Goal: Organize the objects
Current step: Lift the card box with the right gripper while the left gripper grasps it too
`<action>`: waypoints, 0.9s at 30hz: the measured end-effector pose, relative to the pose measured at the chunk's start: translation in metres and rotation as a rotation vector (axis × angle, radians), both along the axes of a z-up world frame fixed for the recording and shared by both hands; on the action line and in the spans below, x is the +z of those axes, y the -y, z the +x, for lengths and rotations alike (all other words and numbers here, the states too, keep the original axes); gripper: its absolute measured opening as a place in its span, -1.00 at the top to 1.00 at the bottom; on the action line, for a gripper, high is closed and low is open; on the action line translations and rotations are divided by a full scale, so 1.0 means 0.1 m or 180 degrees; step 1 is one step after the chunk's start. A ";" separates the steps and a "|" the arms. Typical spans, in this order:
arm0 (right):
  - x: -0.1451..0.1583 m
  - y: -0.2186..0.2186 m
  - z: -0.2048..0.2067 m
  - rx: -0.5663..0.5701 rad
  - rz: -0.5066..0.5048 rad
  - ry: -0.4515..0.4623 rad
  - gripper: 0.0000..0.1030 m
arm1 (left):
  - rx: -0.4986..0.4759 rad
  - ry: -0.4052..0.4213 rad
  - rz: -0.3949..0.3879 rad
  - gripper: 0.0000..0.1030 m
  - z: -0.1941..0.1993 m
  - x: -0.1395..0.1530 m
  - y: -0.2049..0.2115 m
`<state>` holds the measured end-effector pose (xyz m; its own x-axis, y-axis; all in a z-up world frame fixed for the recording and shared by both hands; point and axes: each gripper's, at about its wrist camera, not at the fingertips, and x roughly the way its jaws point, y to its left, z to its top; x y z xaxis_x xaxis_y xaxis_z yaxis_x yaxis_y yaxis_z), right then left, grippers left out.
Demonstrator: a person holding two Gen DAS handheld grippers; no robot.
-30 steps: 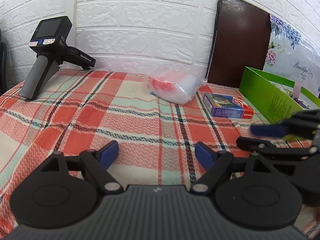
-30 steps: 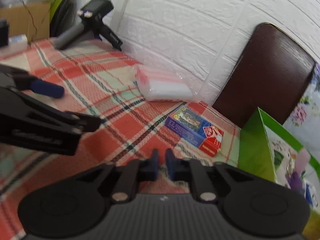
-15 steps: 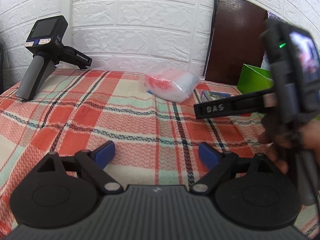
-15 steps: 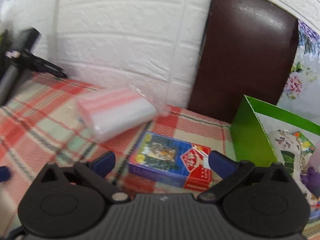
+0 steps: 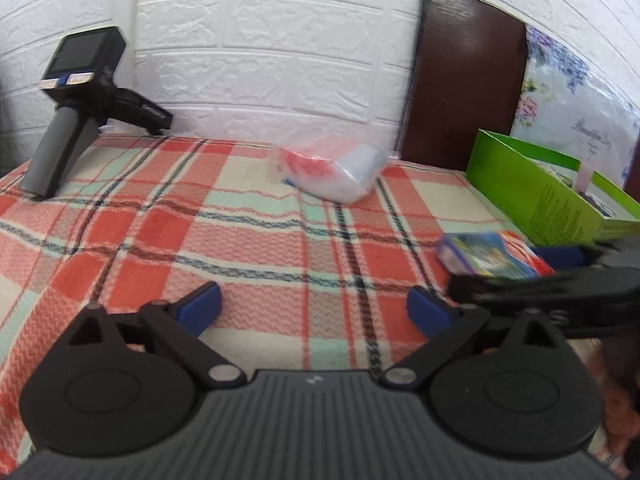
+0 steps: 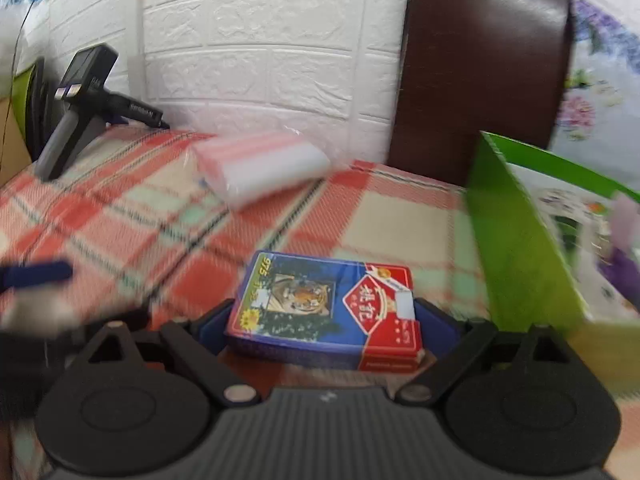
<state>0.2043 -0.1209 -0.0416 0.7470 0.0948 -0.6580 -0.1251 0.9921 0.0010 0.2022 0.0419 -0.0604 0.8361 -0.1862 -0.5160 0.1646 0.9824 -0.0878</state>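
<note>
The right gripper (image 6: 328, 326) points downward, jaws just closing around the blue-and-red rectangular card box (image 6: 326, 308); pad contact cannot be told.

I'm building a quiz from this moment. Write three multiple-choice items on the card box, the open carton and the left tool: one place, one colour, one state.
1. Where is the card box?
A. between the right tool's fingers
B. inside the carton
C. on the plastic bag

2. What colour is the open carton?
A. white
B. green
C. brown

3. How is the left tool?
A. shut on the bag
B. shut, empty
C. open, empty

Answers: 1 A, the blue fingers of the right tool flank its ends; 2 B, its walls are bright green; 3 C, only tablecloth shows between its spread fingers.
</note>
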 end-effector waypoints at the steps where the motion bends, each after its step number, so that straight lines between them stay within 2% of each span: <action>1: 0.00 0.11 -0.14 0.0036 0.0039 0.0000 -0.82 | 0.0010 -0.0023 0.0029 -0.92 0.01 0.00 0.01; 4: 0.00 0.30 -0.67 0.0136 -0.0162 0.0064 -0.82 | 0.0011 -0.0040 0.0182 -0.92 0.00 0.00 0.08; 7: 0.00 0.52 -1.12 0.0045 -0.0207 0.0131 -0.82 | 0.0018 -0.0100 0.0363 -0.92 -0.05 0.01 0.16; 9: 0.00 0.68 -1.34 -0.0087 -0.0124 0.0147 -1.00 | 0.0041 -0.0171 0.0421 -0.86 -0.13 0.04 0.25; 11: -0.01 0.84 -1.49 -0.0149 0.0020 0.0104 -0.99 | -0.0028 -0.0289 0.0175 -0.77 -0.25 0.11 0.30; 12: -0.01 0.90 -1.54 -0.0156 0.0069 0.0084 -0.99 | -0.0105 -0.0391 -0.0031 -0.68 -0.32 0.15 0.34; 13: -0.01 0.94 -1.58 -0.0152 0.0085 0.0077 -0.99 | -0.0208 -0.0521 -0.0227 -0.62 -0.37 0.19 0.39; 14: -0.01 0.96 -1.61 -0.0135 0.0079 0.0080 -0.99 | -0.0347 -0.0648 -0.0401 -0.48 -0.41 0.24 0.46; 16: 0.00 0.96 -1.65 -0.0084 0.0035 0.0101 -0.99 | -0.0641 -0.0817 -0.0623 -0.41 -0.51 0.32 0.64; 20: -0.01 0.94 -1.64 -0.0030 0.0010 0.0133 -1.00 | -0.1107 -0.1128 -0.0601 -0.42 -0.64 0.31 1.06; 22: -0.03 0.95 -1.58 0.0018 0.0014 0.0119 -1.00 | -0.1143 -0.1312 -0.0602 -0.47 -0.65 0.21 1.20; 24: -0.04 0.95 -1.51 0.0086 -0.0002 0.0102 -1.00 | -0.1135 -0.1241 -0.0548 -0.54 -0.67 0.21 1.27; 25: -0.05 0.95 -1.49 0.0113 0.0005 0.0092 -0.99 | -0.1123 -0.1237 -0.0534 -0.51 -0.66 0.21 1.31; 26: -0.06 0.96 -1.46 0.0163 0.0059 0.0085 -0.89 | -0.1145 -0.1243 -0.0538 -0.26 -0.64 0.20 1.35; 27: -0.05 0.96 -1.45 0.0187 0.0092 0.0107 -0.81 | -0.1173 -0.1261 -0.0508 -0.14 -0.63 0.20 1.39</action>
